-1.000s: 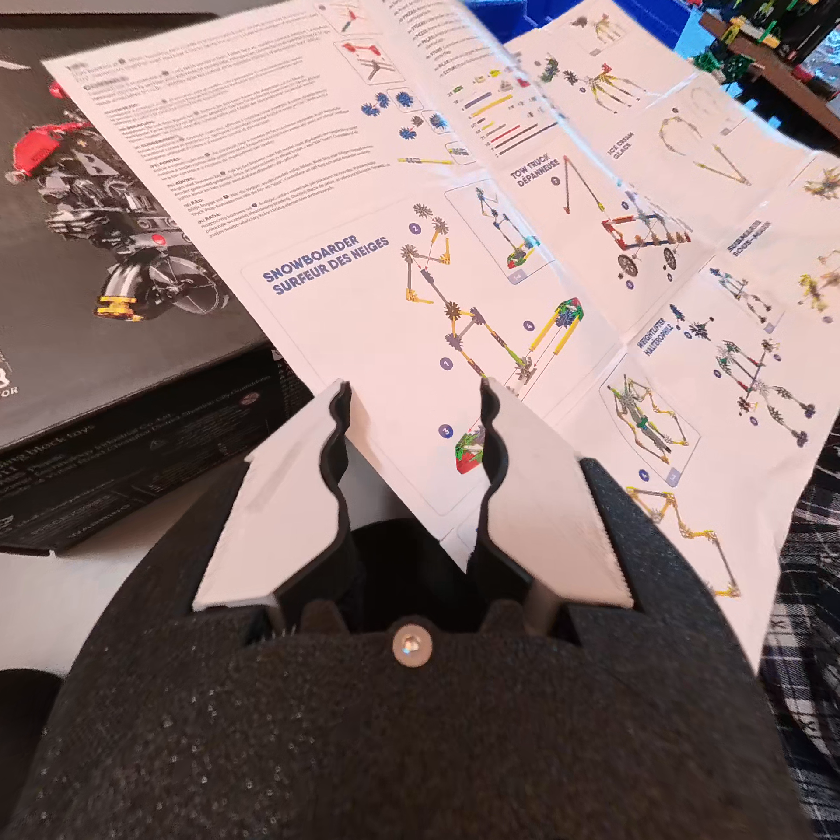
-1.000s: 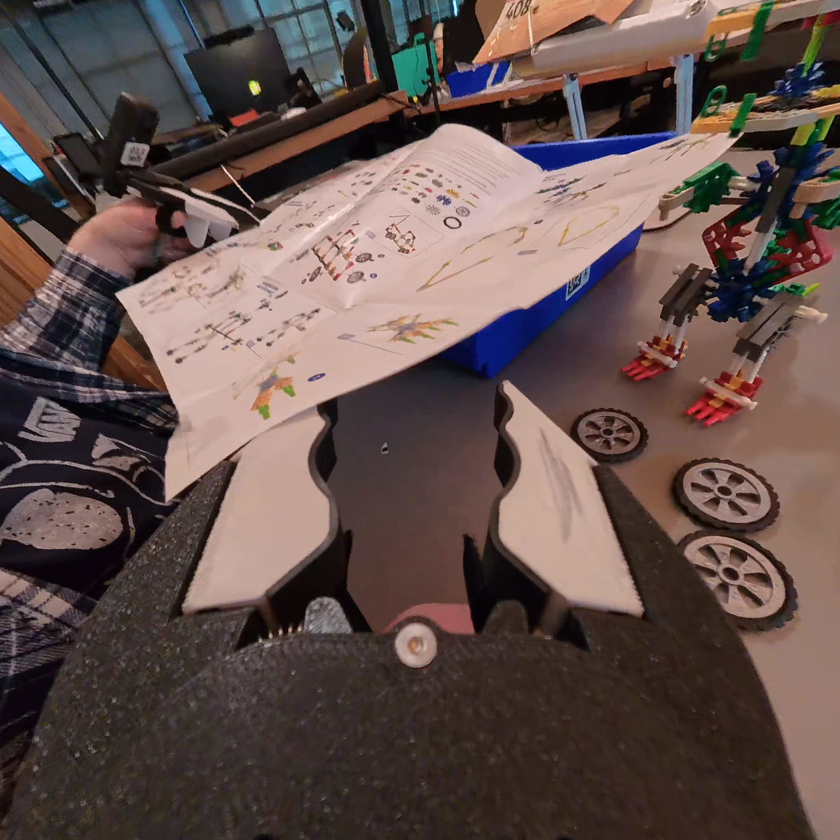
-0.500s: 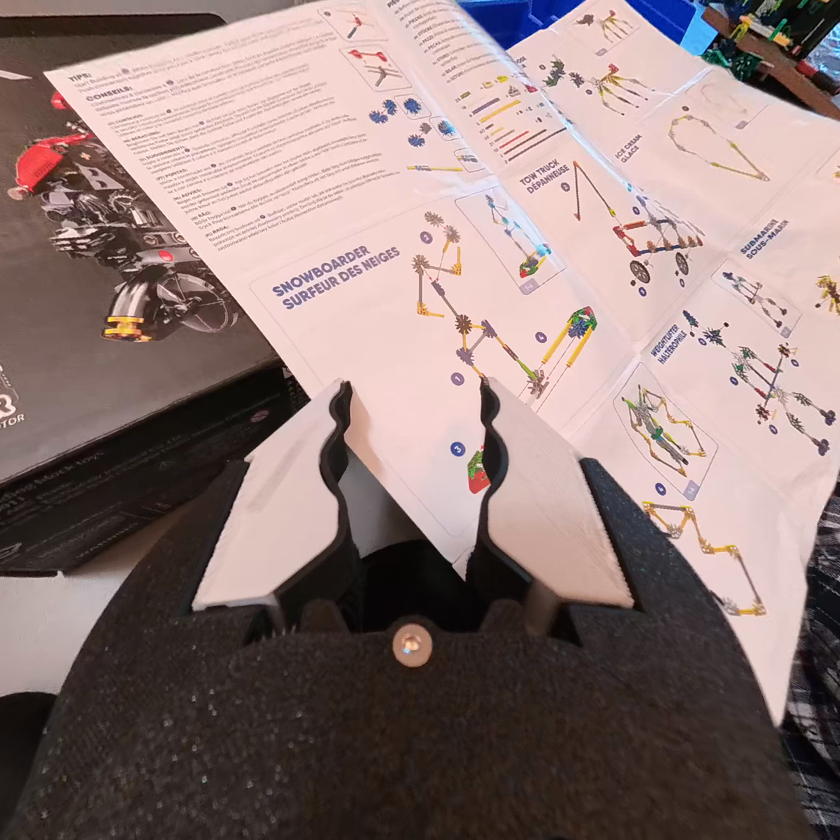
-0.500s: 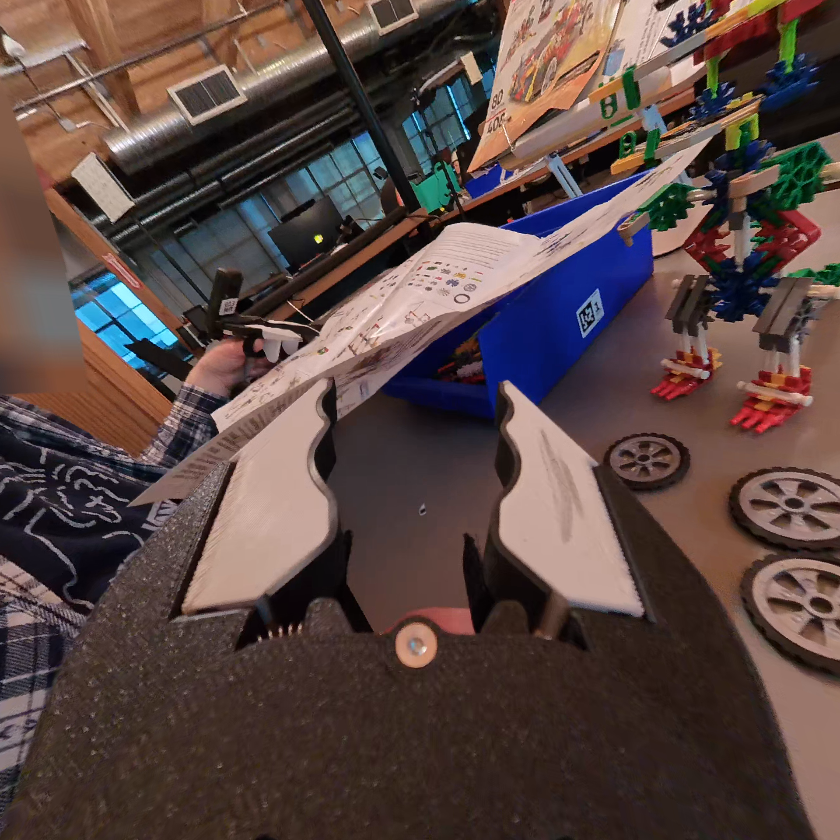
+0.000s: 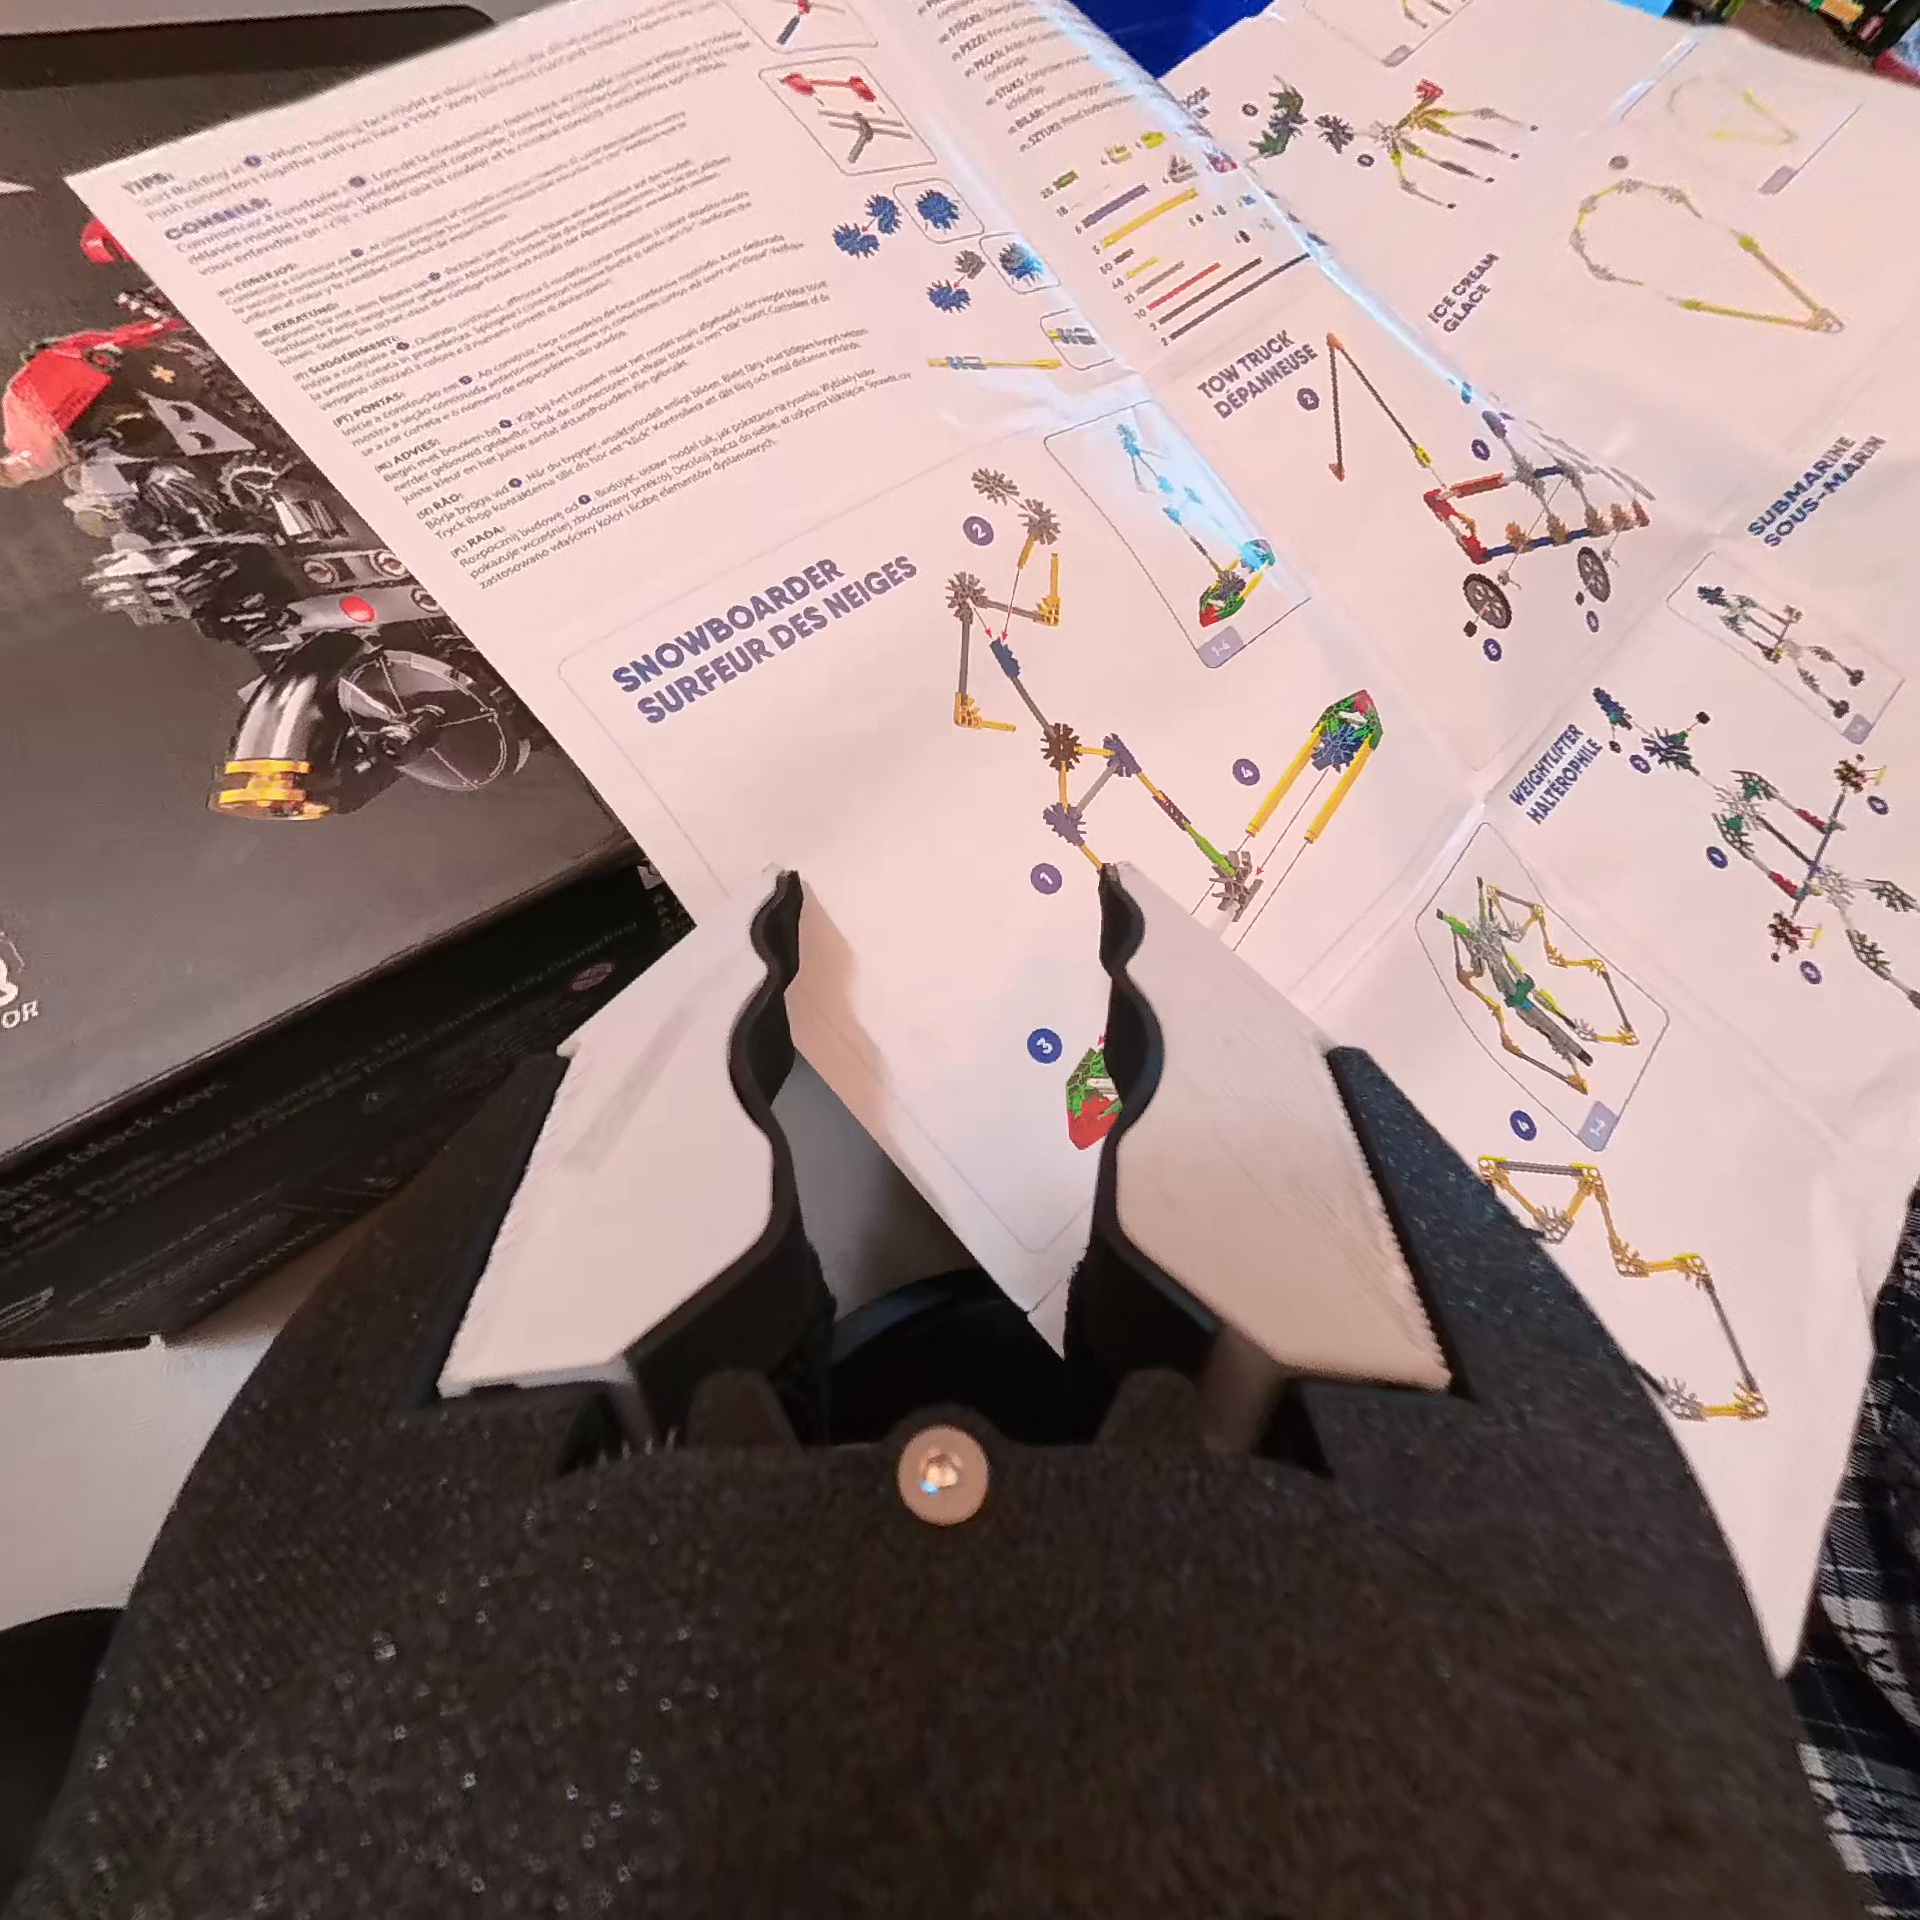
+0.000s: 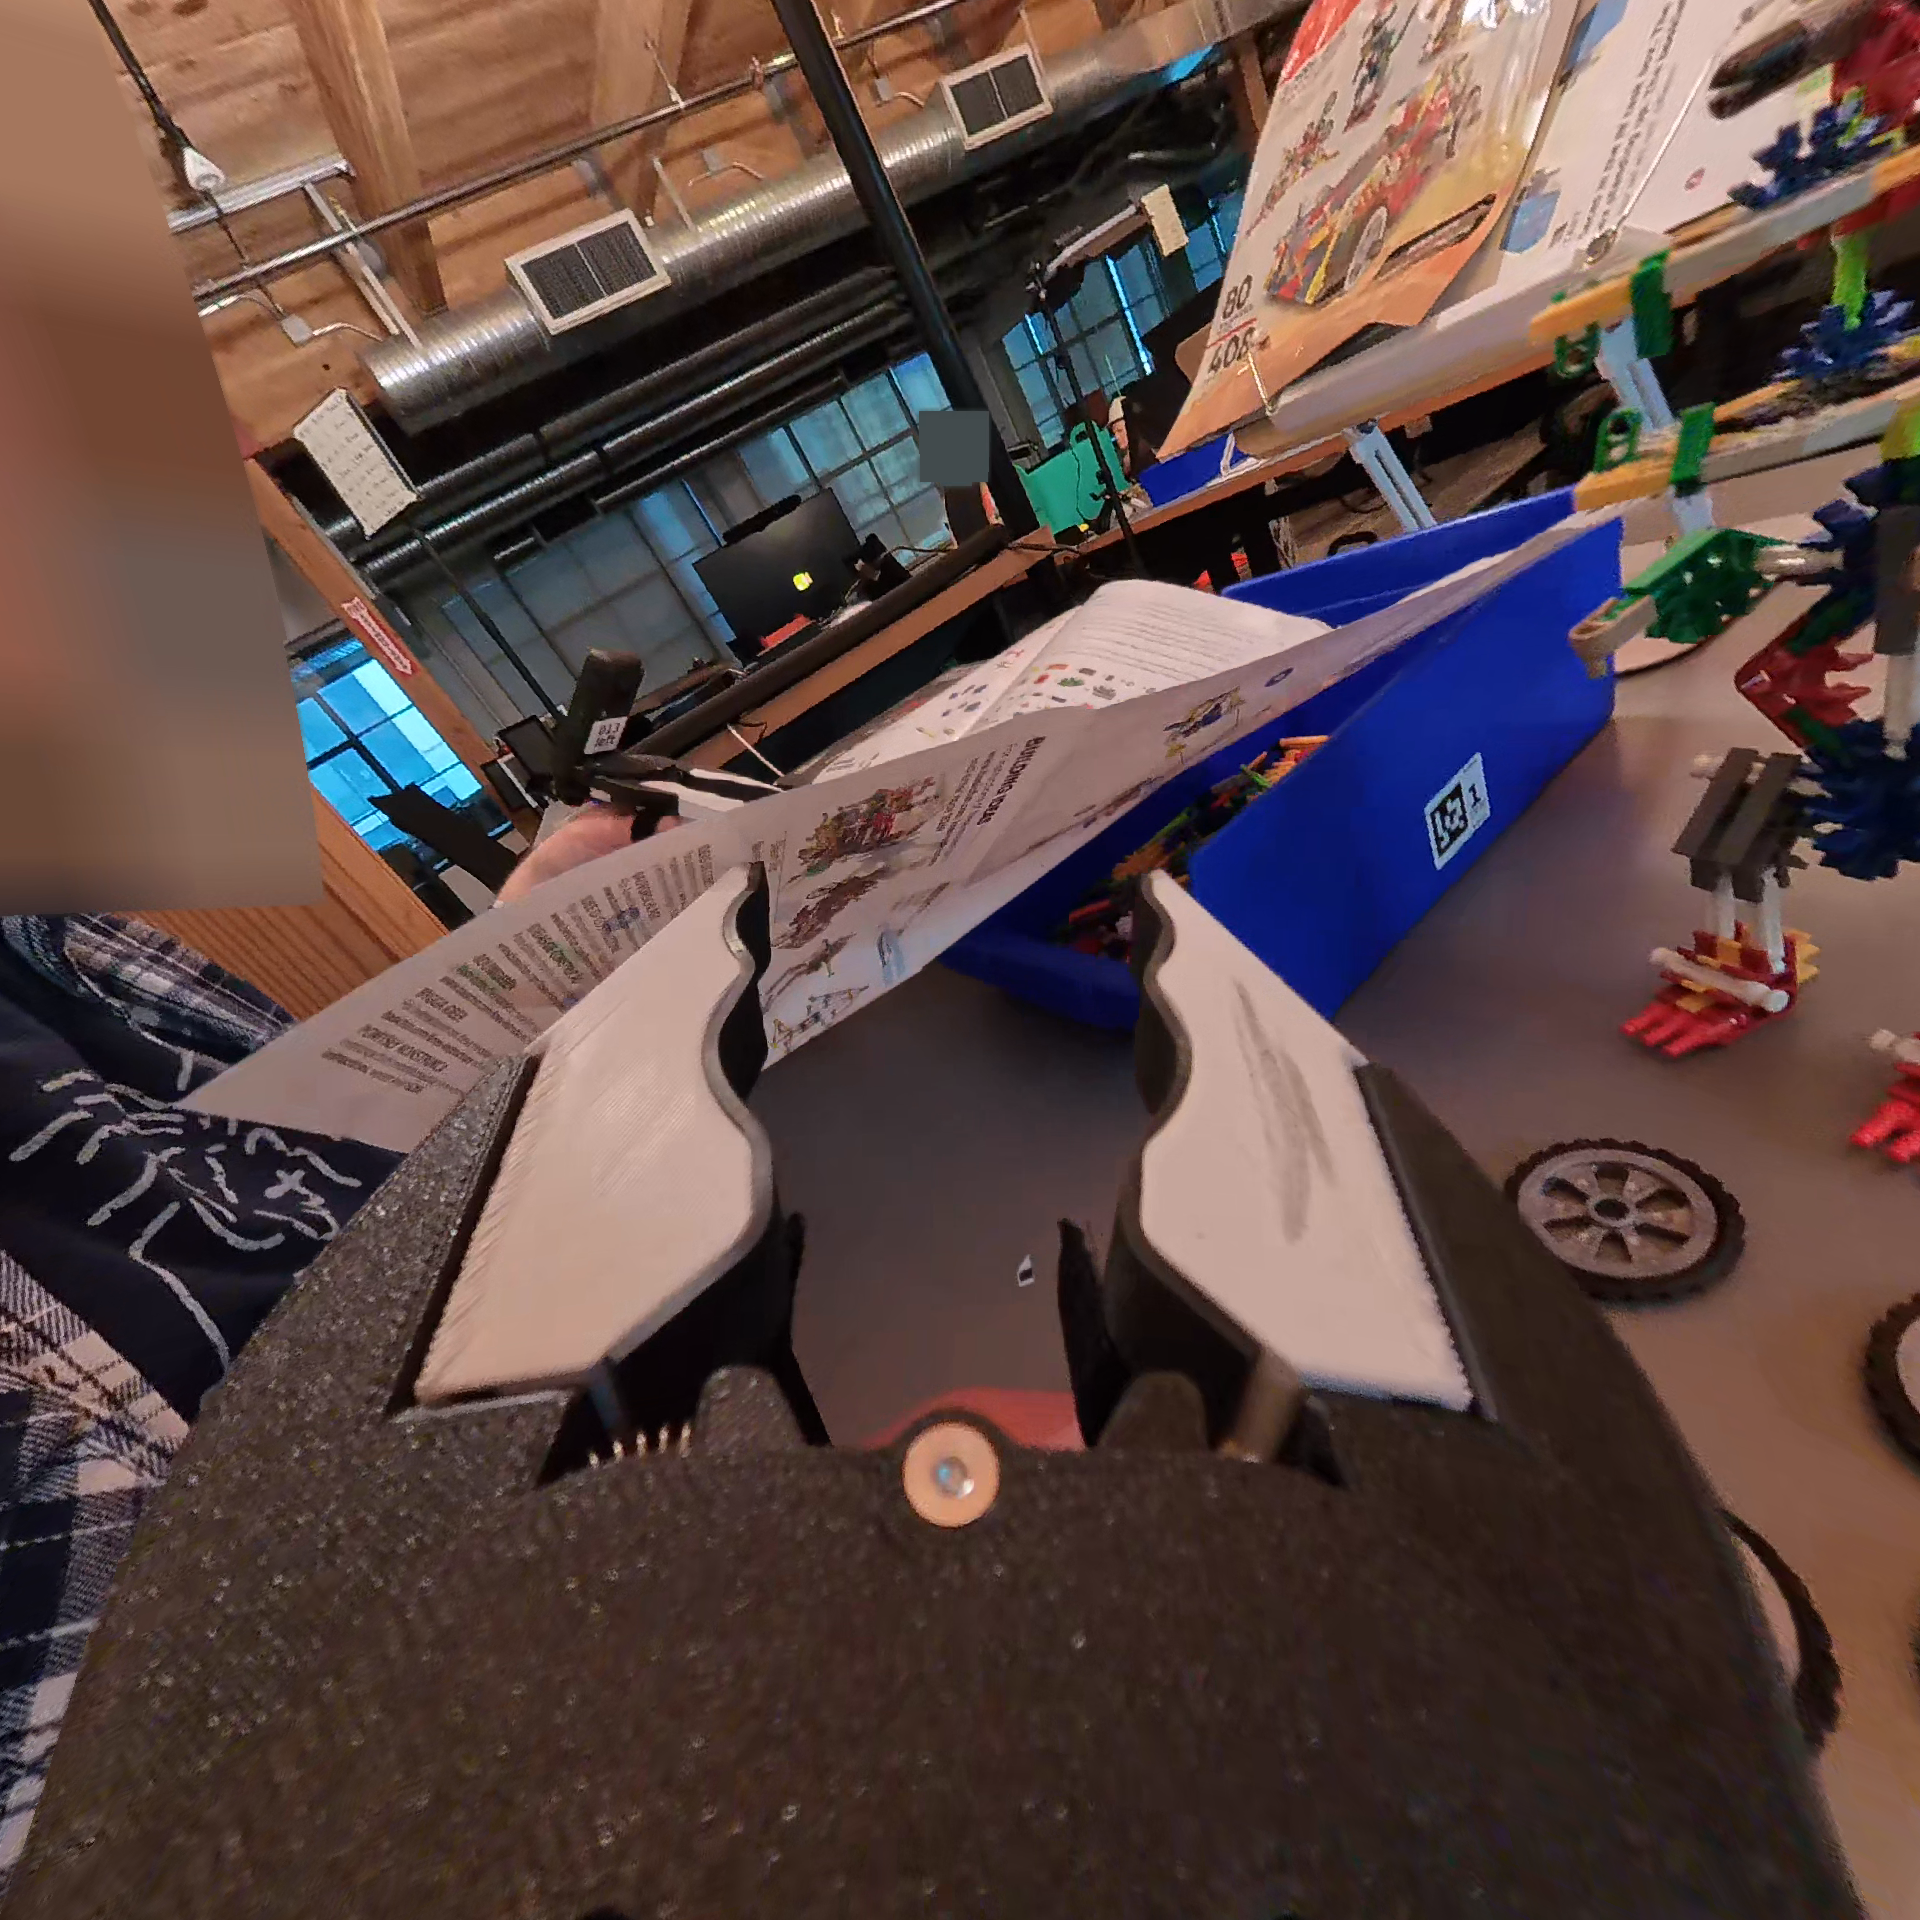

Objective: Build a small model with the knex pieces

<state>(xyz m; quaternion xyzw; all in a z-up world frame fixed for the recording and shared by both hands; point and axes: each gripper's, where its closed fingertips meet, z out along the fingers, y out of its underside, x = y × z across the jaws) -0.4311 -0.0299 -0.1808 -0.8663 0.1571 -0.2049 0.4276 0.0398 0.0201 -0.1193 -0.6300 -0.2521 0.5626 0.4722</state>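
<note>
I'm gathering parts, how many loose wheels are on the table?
2. One wheel lies beside the right tool; a second wheel is cut off at the right edge. Others may be out of view.

A blue bin (image 6: pixel 1382 831) of coloured rods sits beside a rod-built model (image 6: pixel 1787 790) (loose wheels (image 6: pixel 1626 1216) nearby).

Unfolded instruction sheet (image 5: pixel 1039 468) lying between the spread fingers of the left gripper (image 5: pixel 948 883), over a box (image 5: pixel 208 727) at left. The sheet extends above the bin (image 6: pixel 1403 831) (rods inside), ahead of the right gripper (image 6: pixel 951 894). Right of bin: toy figure (image 6: pixel 1766 831); wheel (image 6: pixel 1626 1216) before it on the table (image 6: pixel 935 1195).
</note>
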